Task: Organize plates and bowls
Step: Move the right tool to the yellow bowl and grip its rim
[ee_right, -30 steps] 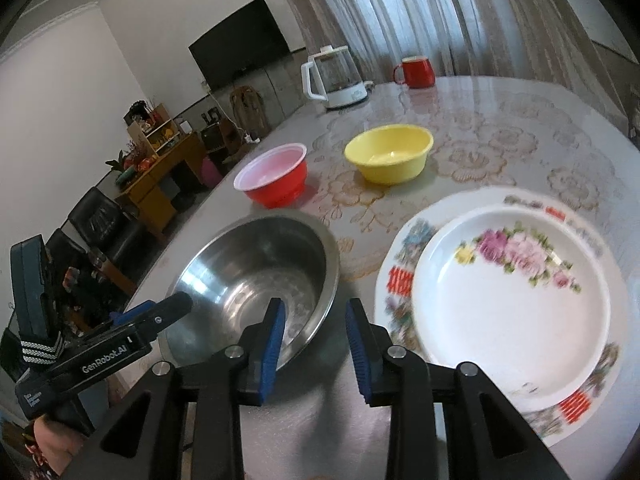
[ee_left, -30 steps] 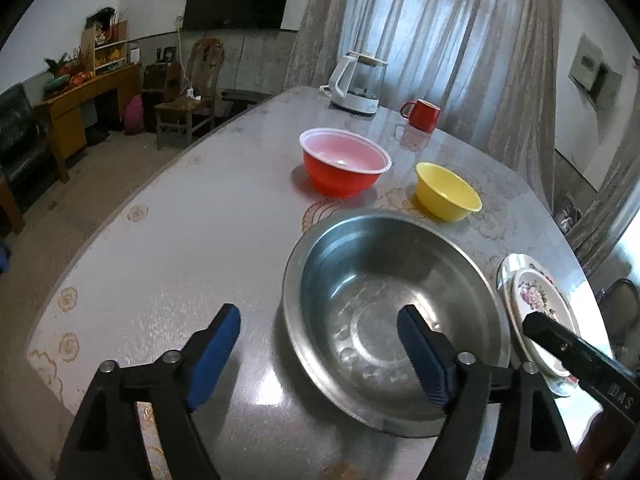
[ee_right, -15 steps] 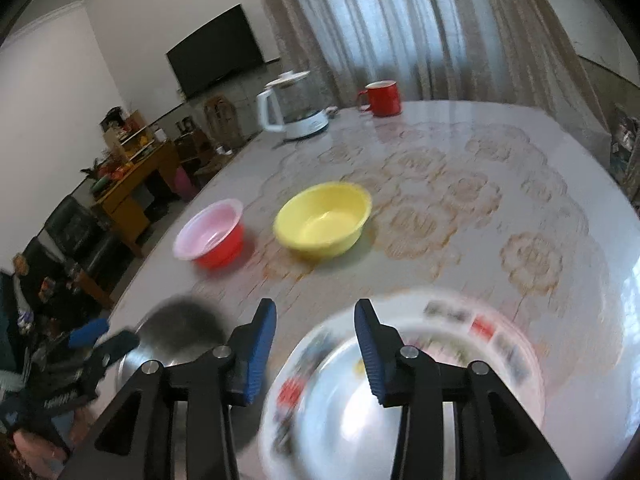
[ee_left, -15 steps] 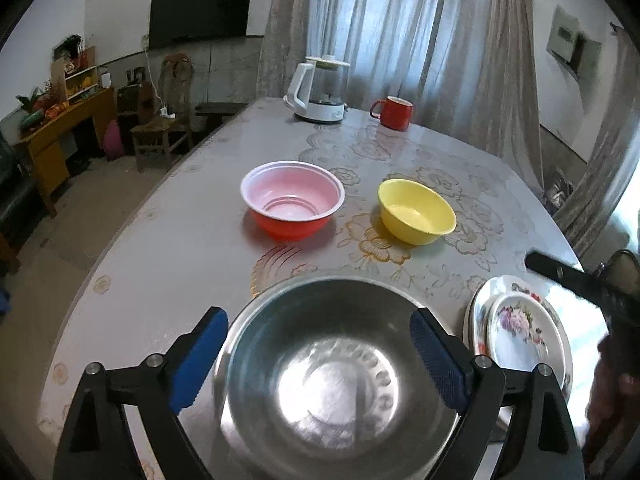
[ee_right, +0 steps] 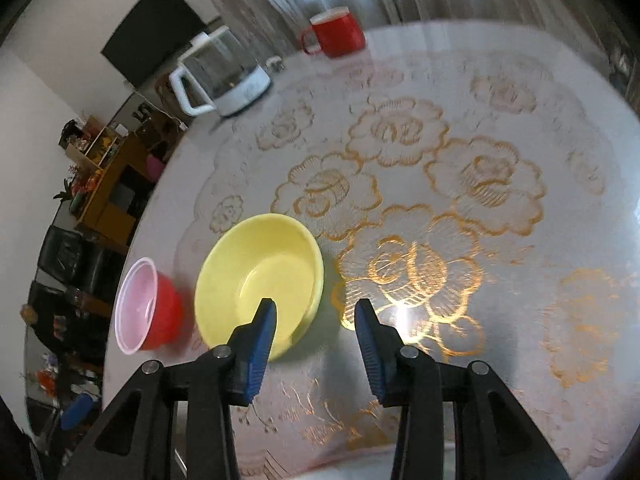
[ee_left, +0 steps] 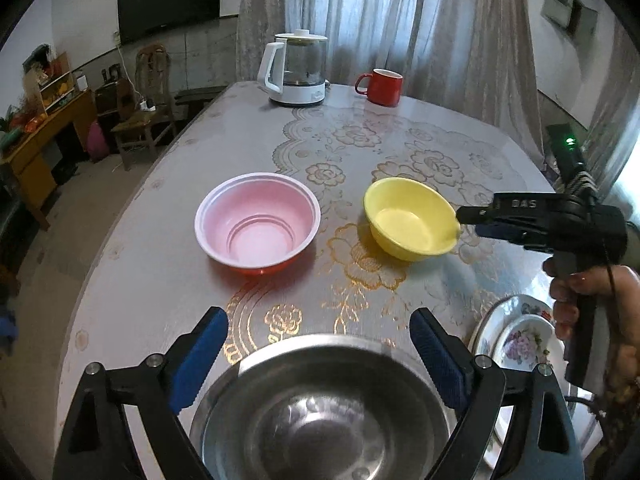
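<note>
Your right gripper (ee_right: 316, 320) has its fingers apart astride the near rim of the yellow bowl (ee_right: 260, 276), apparently set to pinch it, while your left gripper (ee_left: 320, 360), fingers spread wide and empty, hovers above the steel bowl (ee_left: 320, 412).

Plastic bowl (ee_left: 257, 224) left of small bowl (ee_left: 411, 218) (apart).

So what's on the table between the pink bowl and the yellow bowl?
Nothing. Between the pink bowl and the yellow bowl there is only bare flowered tablecloth, seen best in the left wrist view.
</note>
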The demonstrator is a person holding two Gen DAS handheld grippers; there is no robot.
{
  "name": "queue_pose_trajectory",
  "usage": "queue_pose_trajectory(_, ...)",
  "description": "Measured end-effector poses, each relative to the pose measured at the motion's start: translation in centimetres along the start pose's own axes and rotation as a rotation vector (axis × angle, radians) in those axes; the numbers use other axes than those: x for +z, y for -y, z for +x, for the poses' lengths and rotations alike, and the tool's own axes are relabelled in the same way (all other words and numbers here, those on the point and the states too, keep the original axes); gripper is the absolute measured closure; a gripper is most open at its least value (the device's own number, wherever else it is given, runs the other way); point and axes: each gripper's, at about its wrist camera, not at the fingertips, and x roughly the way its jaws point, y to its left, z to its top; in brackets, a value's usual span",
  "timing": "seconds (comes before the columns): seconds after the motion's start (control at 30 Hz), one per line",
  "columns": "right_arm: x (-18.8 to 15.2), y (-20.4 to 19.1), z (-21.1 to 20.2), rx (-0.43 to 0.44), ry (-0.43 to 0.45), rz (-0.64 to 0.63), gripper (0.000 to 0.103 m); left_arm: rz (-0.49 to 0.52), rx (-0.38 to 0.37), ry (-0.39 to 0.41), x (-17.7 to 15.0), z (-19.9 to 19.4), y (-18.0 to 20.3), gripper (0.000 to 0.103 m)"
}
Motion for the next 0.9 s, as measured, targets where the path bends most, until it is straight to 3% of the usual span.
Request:
queue_pose_trajectory(0.1,0.4,0.3,1.3,-0.001,-0.017,0.034,0.065,0.012,0.007,-0.012,1.0,0.9,0.6,0.01)
queue_pose_trajectory(0.27,0.3,0.4,2.7,0.015,-0.045,0.024,0.084,0.028,0.016,-0.02,3.3,2.4,2.0,0.01)
queue_pose_trajectory(0.4,0.0,0.6,2.9,-0.003,-0.048,0.007,0.09,0.032,-0.001,-0.016,5.0,4.0,3.2,0.01)
queue_pose_trajectory(0.47,-0.2,1.0,2.8,-0.012,-0.046,0.004,0.091,0.025,0.024,-0.013,5.8,5.1,3.6,0.013)
queue_pose_trajectory(0.53,-0.3,1.4,2.7,0.006,-0.047,0.009,0.091,0.018,0.025,-0.029,6.5,6.3,4.0,0.02)
queue_pose_trajectory(0.6,-0.3,1.6,2.5,0.003,-0.044,0.011,0.091,0.025,0.024,-0.049,7.0,7.6,4.6,0.034)
queue_pose_trajectory(0.7,-0.4,2.0,2.4,0.003,-0.046,0.007,0.091,0.057,0.048,-0.103,7.2,9.6,5.6,0.042)
queue_pose_trajectory(0.83,-0.4,1.8,2.3,0.004,-0.042,-0.007,0.091,0.064,0.023,-0.136,7.0,10.9,6.3,0.055)
queue_pose_trajectory(0.9,-0.6,1.7,2.0,0.004,-0.04,-0.018,0.091,0.067,0.017,-0.143,7.1,11.4,6.6,0.07)
